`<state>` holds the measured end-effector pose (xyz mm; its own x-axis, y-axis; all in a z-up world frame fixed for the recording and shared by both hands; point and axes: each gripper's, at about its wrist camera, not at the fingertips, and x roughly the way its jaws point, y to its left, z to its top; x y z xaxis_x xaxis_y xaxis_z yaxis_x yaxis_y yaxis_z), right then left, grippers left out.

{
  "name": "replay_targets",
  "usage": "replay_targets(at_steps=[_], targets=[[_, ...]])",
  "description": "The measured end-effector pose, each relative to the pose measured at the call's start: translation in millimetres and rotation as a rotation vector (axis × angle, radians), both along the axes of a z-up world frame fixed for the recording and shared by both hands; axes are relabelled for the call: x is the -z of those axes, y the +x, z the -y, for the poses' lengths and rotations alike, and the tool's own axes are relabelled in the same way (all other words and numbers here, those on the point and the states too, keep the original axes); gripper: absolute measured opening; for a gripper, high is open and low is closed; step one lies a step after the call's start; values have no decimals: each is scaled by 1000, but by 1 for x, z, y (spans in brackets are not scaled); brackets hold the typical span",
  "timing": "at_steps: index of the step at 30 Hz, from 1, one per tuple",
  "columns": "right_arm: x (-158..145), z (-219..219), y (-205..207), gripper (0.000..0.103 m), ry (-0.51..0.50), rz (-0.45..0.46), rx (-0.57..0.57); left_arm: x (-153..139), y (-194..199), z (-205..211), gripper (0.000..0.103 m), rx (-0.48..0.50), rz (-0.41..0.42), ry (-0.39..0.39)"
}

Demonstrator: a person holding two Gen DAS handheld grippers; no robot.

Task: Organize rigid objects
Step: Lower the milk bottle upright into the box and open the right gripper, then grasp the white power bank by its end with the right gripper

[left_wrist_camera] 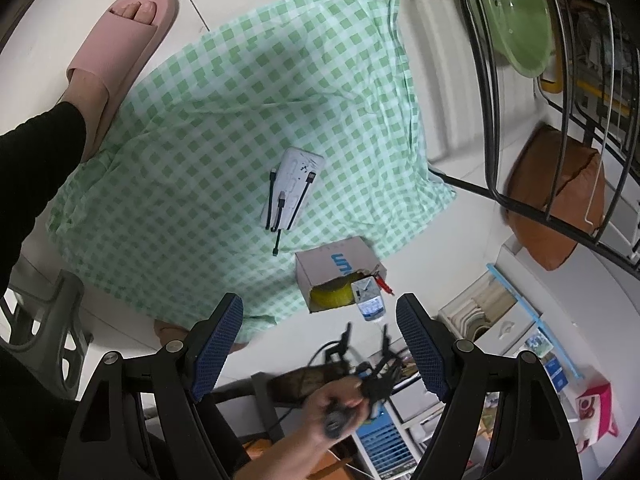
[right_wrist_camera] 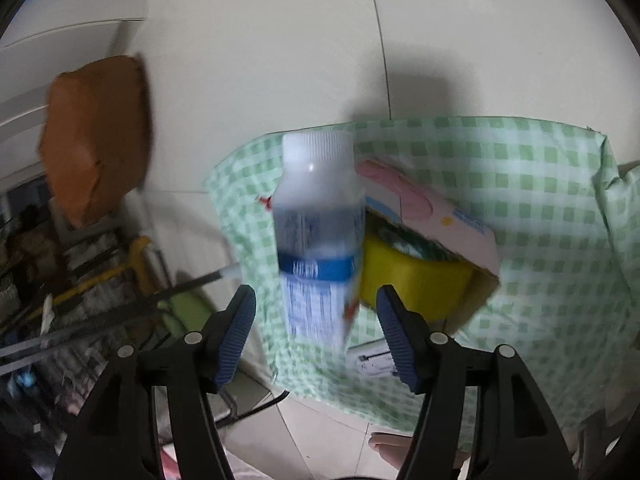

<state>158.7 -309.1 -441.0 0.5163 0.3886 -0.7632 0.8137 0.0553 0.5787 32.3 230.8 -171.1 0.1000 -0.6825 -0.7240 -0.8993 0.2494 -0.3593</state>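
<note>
A clear plastic bottle [right_wrist_camera: 318, 240] with a white cap and blue label stands blurred just ahead of my open right gripper [right_wrist_camera: 316, 332], apart from both pads. Behind it a cardboard box [right_wrist_camera: 432, 216] lies on its side with a yellow tape roll [right_wrist_camera: 412, 280] inside. In the left wrist view the same box [left_wrist_camera: 336, 264], yellow roll [left_wrist_camera: 330, 298] and bottle [left_wrist_camera: 370, 300] sit at the edge of the green checked cloth [left_wrist_camera: 224, 120]. A white power bank [left_wrist_camera: 294, 188] with black cables lies mid-cloth. My left gripper [left_wrist_camera: 320, 344] is open and empty, above the floor.
A foot in a pink slipper [left_wrist_camera: 116, 52] rests at the cloth's far left. A black wire chair [left_wrist_camera: 540, 92] and a brown cushion [left_wrist_camera: 560, 196] stand on the right. The right hand and its gripper [left_wrist_camera: 360, 380] show below. A grey stool [left_wrist_camera: 36, 320] is at left.
</note>
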Motion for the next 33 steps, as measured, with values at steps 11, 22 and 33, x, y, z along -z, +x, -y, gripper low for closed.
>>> replay_targets(at_steps=[11, 22, 33], targets=[[119, -112, -90, 42, 349, -224, 27, 3, -1, 1, 78, 9, -11, 8], [152, -130, -47, 10, 245, -235, -32, 3, -1, 0, 78, 12, -7, 4], [60, -149, -23, 10, 224, -21, -286, 0, -1, -3, 78, -1, 8, -11]])
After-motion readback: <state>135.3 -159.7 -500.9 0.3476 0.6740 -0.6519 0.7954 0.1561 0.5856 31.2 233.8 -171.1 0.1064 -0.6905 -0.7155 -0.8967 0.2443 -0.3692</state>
